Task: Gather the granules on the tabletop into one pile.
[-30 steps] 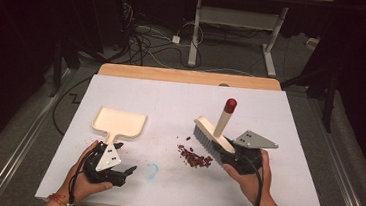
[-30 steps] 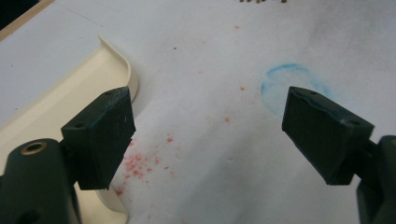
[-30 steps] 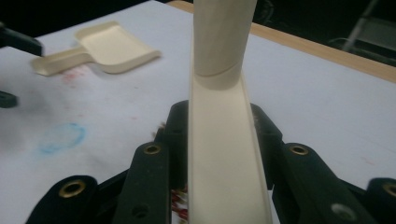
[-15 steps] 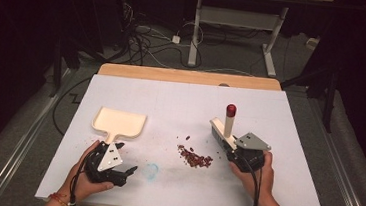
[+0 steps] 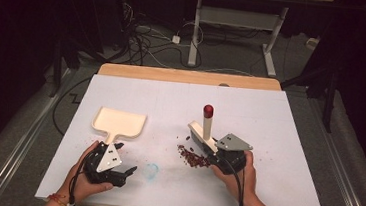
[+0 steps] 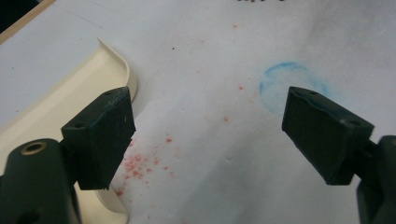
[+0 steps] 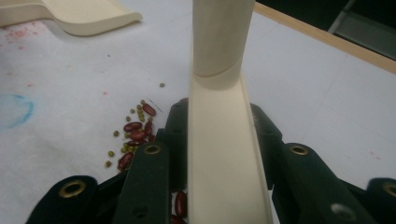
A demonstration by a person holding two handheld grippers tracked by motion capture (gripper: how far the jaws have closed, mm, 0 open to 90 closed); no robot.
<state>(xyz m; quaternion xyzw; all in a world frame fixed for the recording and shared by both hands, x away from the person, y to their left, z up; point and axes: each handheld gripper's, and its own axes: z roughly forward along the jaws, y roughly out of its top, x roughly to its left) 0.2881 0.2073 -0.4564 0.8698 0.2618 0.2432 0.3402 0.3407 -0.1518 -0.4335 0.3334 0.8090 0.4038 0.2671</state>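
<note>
Meanwhile, right of centre in the high view, the right gripper (image 5: 216,153) clamps the brush (image 5: 203,133), its bristles at the beans (image 5: 191,156). Lower left, the left gripper (image 5: 115,170) rests with jaws wide and empty beside the dustpan (image 5: 119,122) on the table (image 5: 278,141).

The left gripper (image 5: 123,172) is held low over the table by the left hand (image 5: 86,182), its jaws spread wide with nothing between them. The right gripper (image 5: 215,153) is gripped by the right hand (image 5: 237,177), its jaws clamped shut.
</note>
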